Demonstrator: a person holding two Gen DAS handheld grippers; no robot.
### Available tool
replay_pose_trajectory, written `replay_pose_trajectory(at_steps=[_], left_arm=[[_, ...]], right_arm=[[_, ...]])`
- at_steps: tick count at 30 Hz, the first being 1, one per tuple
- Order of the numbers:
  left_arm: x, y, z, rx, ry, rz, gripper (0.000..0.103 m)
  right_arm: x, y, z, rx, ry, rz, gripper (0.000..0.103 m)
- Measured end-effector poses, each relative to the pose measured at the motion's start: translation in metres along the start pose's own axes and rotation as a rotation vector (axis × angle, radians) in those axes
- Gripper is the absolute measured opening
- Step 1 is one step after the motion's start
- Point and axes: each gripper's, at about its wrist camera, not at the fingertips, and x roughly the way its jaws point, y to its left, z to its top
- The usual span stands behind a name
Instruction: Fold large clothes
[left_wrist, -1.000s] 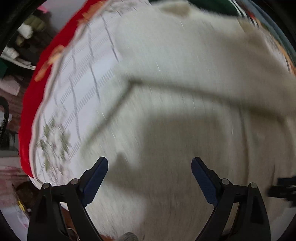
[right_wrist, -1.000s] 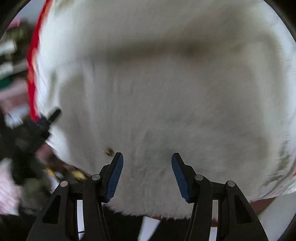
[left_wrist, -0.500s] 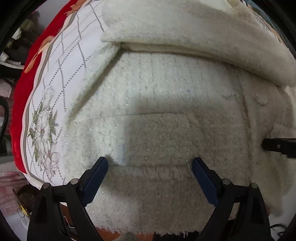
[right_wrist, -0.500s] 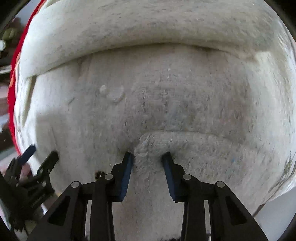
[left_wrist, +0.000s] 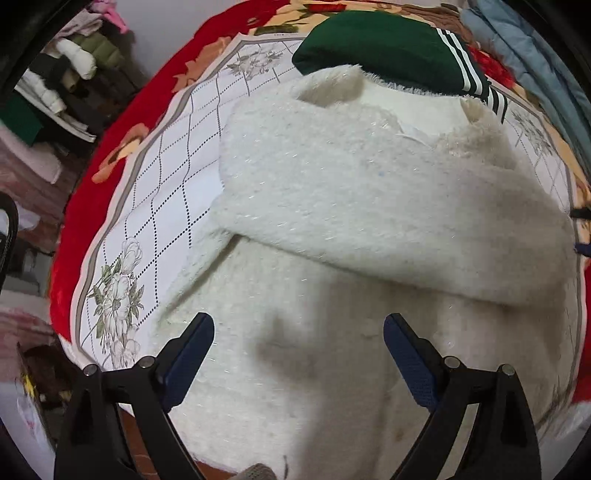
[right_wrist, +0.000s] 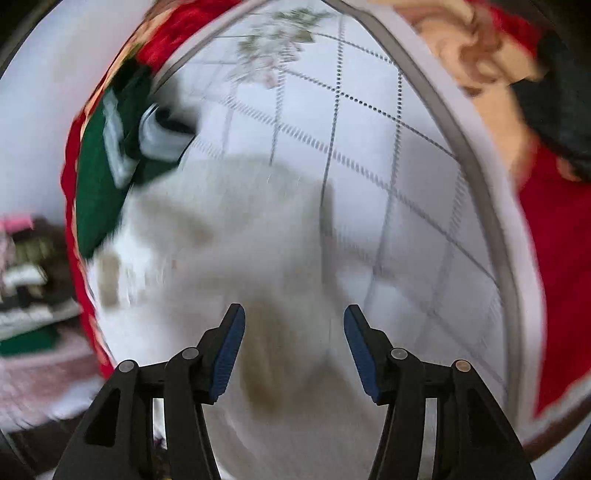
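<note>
Where coat (left_wrist: 369, 229) lies, lattice-printed bedspread (left_wrist: 166, 177), red border (left_wrist: 88, 184)

The right gripper (right_wrist: 293, 345), jaws just opened and empty, hangs above a blurred white fleecy garment (right_wrist: 229, 236) on the checked bedspread (right_wrist: 406, 155), a green garment (right_wrist: 99, 177) alongside.

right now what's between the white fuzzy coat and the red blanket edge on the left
In the left wrist view, only the white quilted sheet with its grid lines and flower print lies between the white fuzzy coat and the red blanket.
</note>
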Motion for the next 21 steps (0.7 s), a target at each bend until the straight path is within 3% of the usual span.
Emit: replay_pose_trajectory(at_steps=[3, 6, 7, 8, 11, 12, 13, 14, 17, 18, 20, 21], left_arm=[[-0.009, -0.031, -0.004, -0.015, 0.009, 0.075, 0.094], [0.001, -0.047, -0.008, -0.043, 0.038, 0.149, 0.094], [0.005, -0.051, -0.011, -0.049, 0.045, 0.174, 0.094], [0.009, -0.054, -0.013, -0.055, 0.051, 0.194, 0.094], [0.029, -0.062, -0.023, -0.076, 0.095, 0.246, 0.094], [0.04, -0.066, -0.028, -0.077, 0.121, 0.263, 0.094], [0.047, -0.067, -0.032, -0.076, 0.14, 0.27, 0.094], [0.054, -0.069, -0.037, -0.078, 0.162, 0.276, 0.094], [0.05, -0.07, -0.043, -0.106, 0.163, 0.297, 0.094], [0.042, -0.072, -0.043, -0.11, 0.148, 0.309, 0.094], [0.018, -0.08, -0.044, -0.111, 0.113, 0.318, 0.094], [0.004, -0.087, -0.045, -0.107, 0.094, 0.319, 0.094]], right_arm=[[0.047, -0.004, 0.036, -0.002, 0.042, 0.071, 0.058], [0.086, 0.006, 0.062, -0.086, 0.101, 0.066, 0.057], [0.086, 0.015, 0.066, -0.139, 0.099, 0.041, 0.025], [0.082, 0.029, 0.067, -0.239, 0.101, 0.022, 0.007], [0.062, 0.058, 0.063, -0.439, -0.032, -0.057, 0.007], [0.06, 0.058, 0.063, -0.463, -0.036, -0.083, 0.007], [0.073, 0.053, 0.069, -0.464, 0.008, -0.122, 0.008], [0.085, 0.044, 0.077, -0.428, 0.065, -0.115, 0.008], [0.082, 0.047, 0.091, -0.426, 0.128, -0.073, 0.012], [0.076, 0.048, 0.091, -0.438, 0.131, -0.06, 0.016], [0.051, 0.048, 0.088, -0.496, 0.109, -0.053, 0.034], [0.041, 0.047, 0.085, -0.518, 0.096, -0.054, 0.049]])
